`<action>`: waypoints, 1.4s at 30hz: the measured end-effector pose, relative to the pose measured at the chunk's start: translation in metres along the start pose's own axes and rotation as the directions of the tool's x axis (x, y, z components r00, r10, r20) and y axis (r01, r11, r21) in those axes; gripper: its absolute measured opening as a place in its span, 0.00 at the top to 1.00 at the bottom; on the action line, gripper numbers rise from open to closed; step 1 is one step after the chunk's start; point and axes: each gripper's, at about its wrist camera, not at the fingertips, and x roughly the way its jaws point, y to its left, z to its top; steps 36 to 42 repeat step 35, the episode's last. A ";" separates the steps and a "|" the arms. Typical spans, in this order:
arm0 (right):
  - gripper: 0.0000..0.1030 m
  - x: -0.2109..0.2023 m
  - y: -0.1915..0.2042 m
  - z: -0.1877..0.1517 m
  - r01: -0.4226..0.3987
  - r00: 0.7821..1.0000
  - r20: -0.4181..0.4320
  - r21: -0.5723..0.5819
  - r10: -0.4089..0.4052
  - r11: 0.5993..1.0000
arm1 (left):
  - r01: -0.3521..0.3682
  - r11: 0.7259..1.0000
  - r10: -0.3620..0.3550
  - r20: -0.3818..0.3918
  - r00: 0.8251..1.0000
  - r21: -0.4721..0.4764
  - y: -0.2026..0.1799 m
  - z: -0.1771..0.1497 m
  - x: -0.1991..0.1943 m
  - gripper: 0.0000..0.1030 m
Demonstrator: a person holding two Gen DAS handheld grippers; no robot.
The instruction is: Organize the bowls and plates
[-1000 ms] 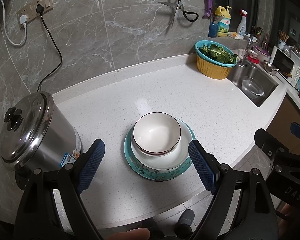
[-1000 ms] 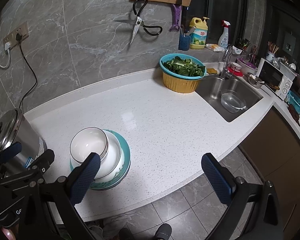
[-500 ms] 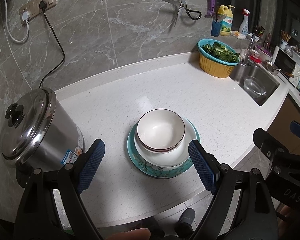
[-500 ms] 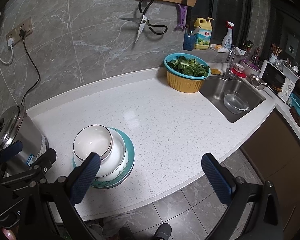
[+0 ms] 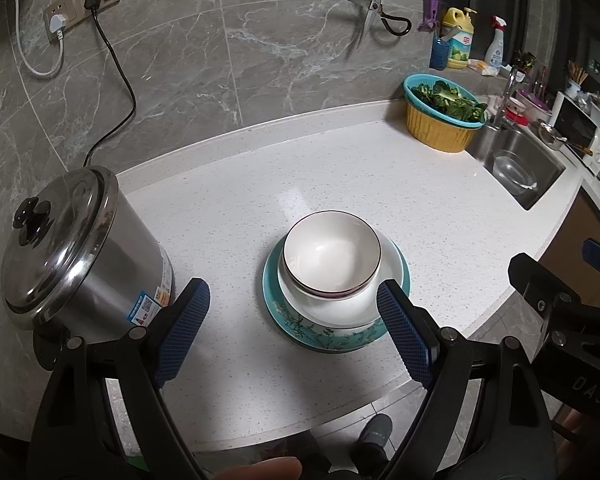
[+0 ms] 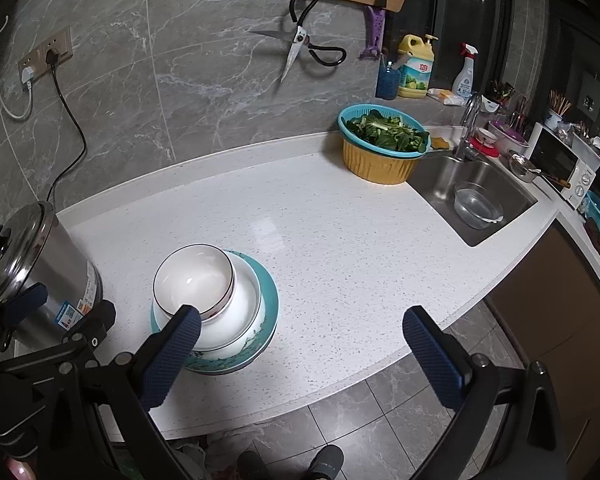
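A stack of dishes stands near the front edge of the white counter. A small white bowl with a dark rim sits in a larger white bowl, which rests on a teal floral plate. My left gripper hovers just in front of the stack, open and holding nothing. In the right wrist view the same small bowl and teal plate lie to the left. My right gripper is open too, and its left finger overlaps the stack's near side.
A steel lidded pot stands left of the stack, its cord running up to a wall socket. A yellow basket of greens sits by the sink, which holds a glass bowl. Scissors hang on the wall.
Both views have drifted slightly, so the stack sits a little higher and further right in them. Nothing on the counter has moved, and both grippers stay open.
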 end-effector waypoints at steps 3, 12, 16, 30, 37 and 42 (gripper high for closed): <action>0.00 0.000 0.000 0.000 0.001 1.000 -0.001 0.000 -0.001 1.000 | 0.000 1.000 0.000 -0.002 1.000 0.000 0.000 0.000 0.000 0.17; 0.00 0.003 0.000 -0.001 0.004 1.000 -0.005 0.002 -0.004 1.000 | -0.002 1.000 0.002 -0.006 1.000 0.002 0.000 0.001 0.005 0.17; 0.00 0.003 0.000 -0.001 0.003 1.000 -0.005 0.000 -0.003 1.000 | -0.003 1.000 0.003 -0.008 1.000 0.004 0.000 0.002 0.008 0.17; 0.00 0.005 -0.004 -0.009 0.008 1.000 -0.020 0.009 -0.007 1.000 | -0.005 1.000 0.006 -0.020 1.000 0.018 -0.002 0.000 0.016 0.14; 0.00 0.005 -0.004 -0.009 0.008 1.000 -0.019 0.010 -0.007 1.000 | -0.005 1.000 0.005 -0.017 1.000 0.021 -0.002 0.001 0.017 0.14; 0.00 0.005 -0.004 -0.009 0.008 1.000 -0.019 0.010 -0.007 1.000 | -0.005 1.000 0.005 -0.017 1.000 0.021 -0.002 0.001 0.017 0.14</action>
